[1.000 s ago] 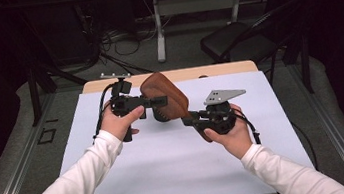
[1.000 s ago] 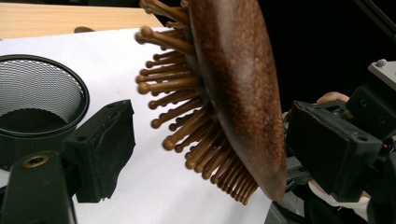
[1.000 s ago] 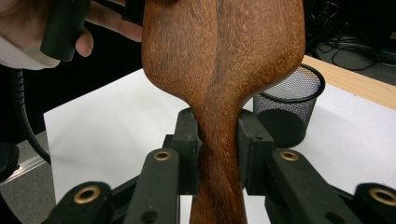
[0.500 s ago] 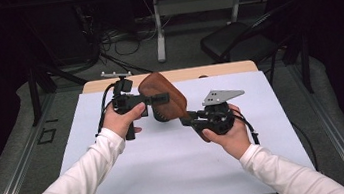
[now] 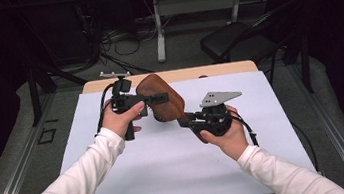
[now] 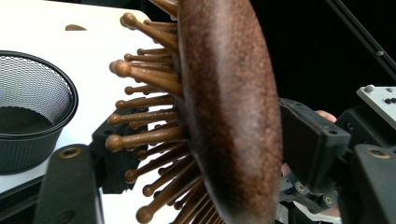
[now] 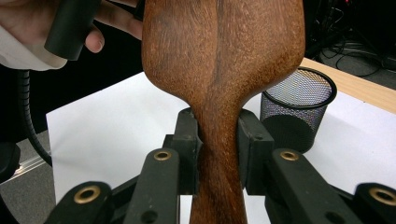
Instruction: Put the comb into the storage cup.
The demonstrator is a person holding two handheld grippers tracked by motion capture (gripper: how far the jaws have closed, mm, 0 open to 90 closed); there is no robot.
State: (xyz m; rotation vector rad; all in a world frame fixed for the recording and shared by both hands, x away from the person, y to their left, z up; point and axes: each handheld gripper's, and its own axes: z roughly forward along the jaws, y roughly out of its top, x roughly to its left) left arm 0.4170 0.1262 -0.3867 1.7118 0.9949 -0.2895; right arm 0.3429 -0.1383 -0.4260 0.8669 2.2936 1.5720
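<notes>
Wooden brush (image 5: 162, 98) held mid-air: right gripper (image 5: 189, 121) clamps its handle, left gripper (image 5: 160, 98) jaws just closing around its head.

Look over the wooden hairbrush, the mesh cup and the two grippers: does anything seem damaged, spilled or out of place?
Nothing stands out. The wooden hairbrush looks whole, its pegs intact; the right gripper clamps its neck, and the left gripper, whose fingers have just been closing, straddles its head. The mesh cup stands upright on the white table.
</notes>
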